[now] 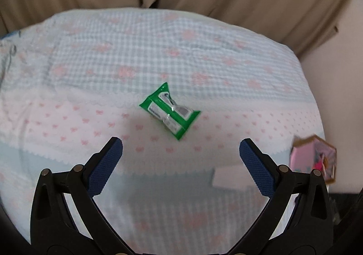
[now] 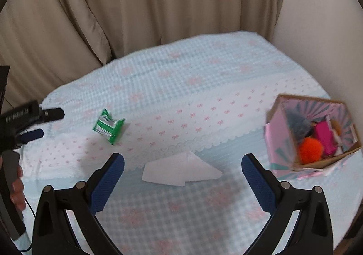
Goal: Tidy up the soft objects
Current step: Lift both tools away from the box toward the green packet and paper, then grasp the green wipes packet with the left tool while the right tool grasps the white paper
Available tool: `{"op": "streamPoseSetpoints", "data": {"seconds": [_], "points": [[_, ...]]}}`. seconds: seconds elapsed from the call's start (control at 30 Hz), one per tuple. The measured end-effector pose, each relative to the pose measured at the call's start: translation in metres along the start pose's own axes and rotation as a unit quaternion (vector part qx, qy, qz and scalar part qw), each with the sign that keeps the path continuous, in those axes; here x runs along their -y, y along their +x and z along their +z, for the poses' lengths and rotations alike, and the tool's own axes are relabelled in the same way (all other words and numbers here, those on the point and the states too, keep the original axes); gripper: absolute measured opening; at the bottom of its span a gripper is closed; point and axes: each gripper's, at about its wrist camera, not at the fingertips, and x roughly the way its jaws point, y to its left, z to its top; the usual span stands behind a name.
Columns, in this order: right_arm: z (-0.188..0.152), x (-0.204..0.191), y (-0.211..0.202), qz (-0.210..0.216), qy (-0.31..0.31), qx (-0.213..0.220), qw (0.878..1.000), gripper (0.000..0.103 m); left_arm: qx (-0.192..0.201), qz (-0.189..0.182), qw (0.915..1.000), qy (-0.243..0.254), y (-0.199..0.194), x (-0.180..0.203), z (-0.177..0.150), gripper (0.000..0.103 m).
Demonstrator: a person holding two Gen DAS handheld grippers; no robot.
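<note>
A green and silver packet (image 1: pixel 170 111) lies on the patterned cloth just beyond my open left gripper (image 1: pixel 181 149), whose jaws hold nothing. The same packet (image 2: pixel 108 126) shows in the right wrist view at the left, with the left gripper (image 2: pixel 43 123) beside it on its left. A folded white tissue (image 2: pixel 181 170) lies right in front of my open, empty right gripper (image 2: pixel 182 165). A pink cardboard box (image 2: pixel 281 132) at the right holds an orange pompom (image 2: pixel 310 150), a magenta piece (image 2: pixel 325 138) and a grey fluffy item (image 2: pixel 299 125).
The table (image 2: pixel 192 96) wears a light blue and white cloth with pink bows. Beige curtains (image 2: pixel 136 5) hang behind it, and a pale wall stands at the right. A hand (image 2: pixel 18 189) grips the left tool's handle at the left edge. The box (image 1: pixel 314 157) shows at the right.
</note>
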Motion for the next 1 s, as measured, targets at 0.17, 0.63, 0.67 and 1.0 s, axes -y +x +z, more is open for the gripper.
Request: {"op": "streamPoseSetpoints", "data": {"seconds": [0.17,0.63,0.67,1.0], "points": [[-0.013,-0.005,0.068,0.003,-0.007,-0.018,1.0,0.103,-0.015,-0.014,0.9988,-0.044,0.079,-0.02,0.021,0.098],[-0.052,-0.005,0.175,0.053,-0.079,-0.079,0.992,0.103,-0.022,-0.009,0.9986,-0.046,0.184,-0.022,0.02,0.093],[-0.054,-0.007,0.174,0.05,-0.089,-0.076,0.992,0.103,-0.019,-0.007,0.999,-0.039,0.186,-0.018,0.021,0.093],[-0.062,-0.029,0.168,0.054,-0.127,-0.068,0.988,0.066,-0.004,-0.026,0.9993,-0.025,0.191,-0.011,0.033,0.046]]}}
